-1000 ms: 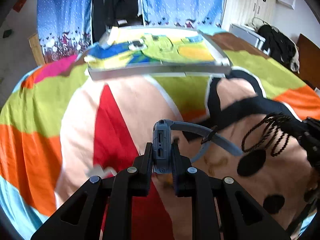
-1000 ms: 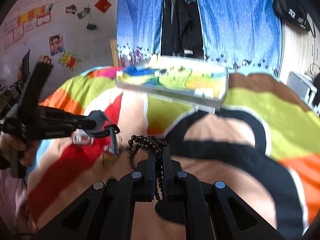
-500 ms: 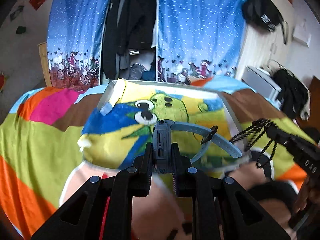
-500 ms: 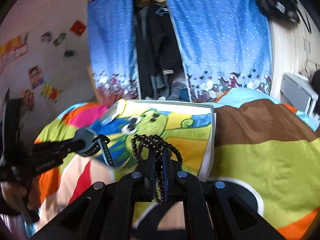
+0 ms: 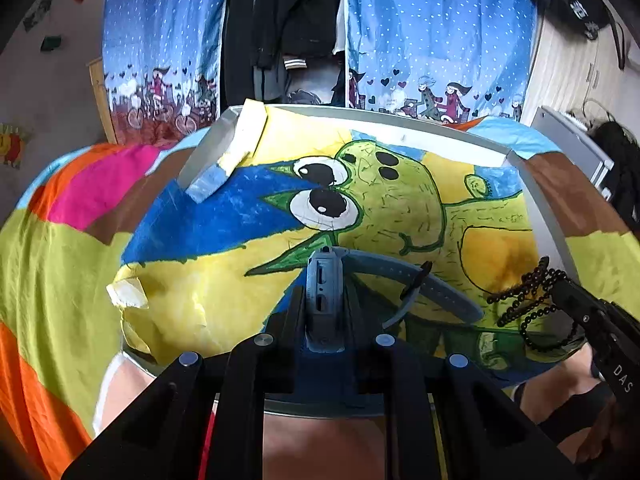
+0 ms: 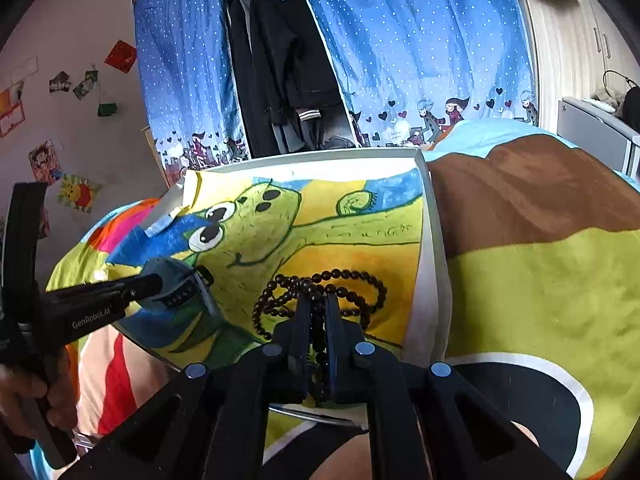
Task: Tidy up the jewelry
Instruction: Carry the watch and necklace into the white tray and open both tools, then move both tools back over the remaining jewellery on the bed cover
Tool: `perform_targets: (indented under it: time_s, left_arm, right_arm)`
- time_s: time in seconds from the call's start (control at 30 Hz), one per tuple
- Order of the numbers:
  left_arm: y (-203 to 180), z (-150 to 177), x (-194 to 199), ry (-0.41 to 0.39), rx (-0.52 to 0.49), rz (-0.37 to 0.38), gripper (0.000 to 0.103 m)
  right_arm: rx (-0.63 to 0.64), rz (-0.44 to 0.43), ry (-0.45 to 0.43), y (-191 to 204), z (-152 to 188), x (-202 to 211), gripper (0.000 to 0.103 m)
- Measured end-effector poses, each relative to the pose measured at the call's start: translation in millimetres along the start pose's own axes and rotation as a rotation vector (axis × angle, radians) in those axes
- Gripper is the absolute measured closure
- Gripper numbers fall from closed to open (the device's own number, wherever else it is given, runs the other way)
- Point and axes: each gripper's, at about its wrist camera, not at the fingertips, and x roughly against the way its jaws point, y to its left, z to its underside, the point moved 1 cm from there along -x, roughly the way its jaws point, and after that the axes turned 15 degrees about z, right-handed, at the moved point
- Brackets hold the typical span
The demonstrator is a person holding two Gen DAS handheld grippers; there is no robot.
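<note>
Black jaws of the left gripper [image 5: 324,300] are clamped on the case of a grey-blue watch [image 5: 325,300], its strap [image 5: 420,286] curling off to the right in the air. The right gripper [image 6: 316,316] is likewise closed, pinching a looped string of dark wooden beads [image 6: 320,288] that bunches above and around its tips. Neither pair of tongs shows any gap beyond the thickness of what it grips.

A second ago both grippers hung over the patchwork bedspread [image 5: 60,264], with the tray lying well ahead; half a second ago they were crossing its near edge. Now both pieces hang above the shallow white-rimmed tray [image 6: 434,272], whose floor is lined with a painted green cartoon creature [image 5: 392,200]. My reading is that the carry is nearly done and the setting-down is what remains.

From the right wrist view the watch sits over the tray's near-left corner and the beads over its near-right part, close to the right rim. Whether either piece already touches the lining cannot be told. Beyond the tray's far edge hang blue dotted curtains [image 6: 420,40] with dark clothes between them.
</note>
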Motion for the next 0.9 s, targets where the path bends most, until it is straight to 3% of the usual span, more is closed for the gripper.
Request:
perform_targets:
  time_s: [0.03,0.1,0.17,0.27,0.3,0.43,0.5,0.6,0.73,0.9]
  left_arm:
    - [-1.2,0.0,-0.6,0.002,-0.009,-0.008,0.089]
    - [-3.3,1.1,-0.6,0.009,-0.019,-0.007,0.087]
    - [-4.6,0.9,2.2,0.002,-0.016,-0.001,0.082]
    - [-4.8,0.7,12.6,-0.019,-0.001,-0.015,0.048]
    - [-4.7,1.2,20.1,-0.041,0.003,-0.02,0.044]
    - [-9.2,2.7,47.5,-0.08,-0.006,-0.013,0.038]
    - [-13.3,4.2,61.3,-0.107,-0.022,-0.035,0.025]
    - [-18.3,12.2,91.1,-0.178,-0.052,-0.051,0.019]
    - [-21.8,26.5,133.5,-0.257,-0.079,-0.029,0.017]
    - [-19.5,56.3,192.7,-0.36,-0.081,0.018,0.007]
  right_arm:
    - [0.001,0.003,0.002,-0.9,0.6,-0.3,0.089]
    - [-0.003,0.018,0.0,-3.5,2.4,1.6,0.06]
    - [-0.012,0.027,-0.009,-5.2,3.0,4.7,0.046]
    - [-0.006,0.041,-0.012,-7.3,3.9,13.5,0.045]
    - [-0.004,0.045,-0.015,-7.7,3.5,16.5,0.042]
    - [-0.006,0.073,-0.062,-10.7,3.5,42.2,0.024]
    - [-0.015,0.079,-0.091,-12.0,3.6,59.6,0.015]
    - [-0.036,0.074,-0.139,-12.0,5.0,88.5,0.003]
    - [-0.039,0.07,-0.203,-3.5,11.2,129.1,0.0]
    - [-0.019,0.074,-0.257,15.4,32.4,180.4,0.0]
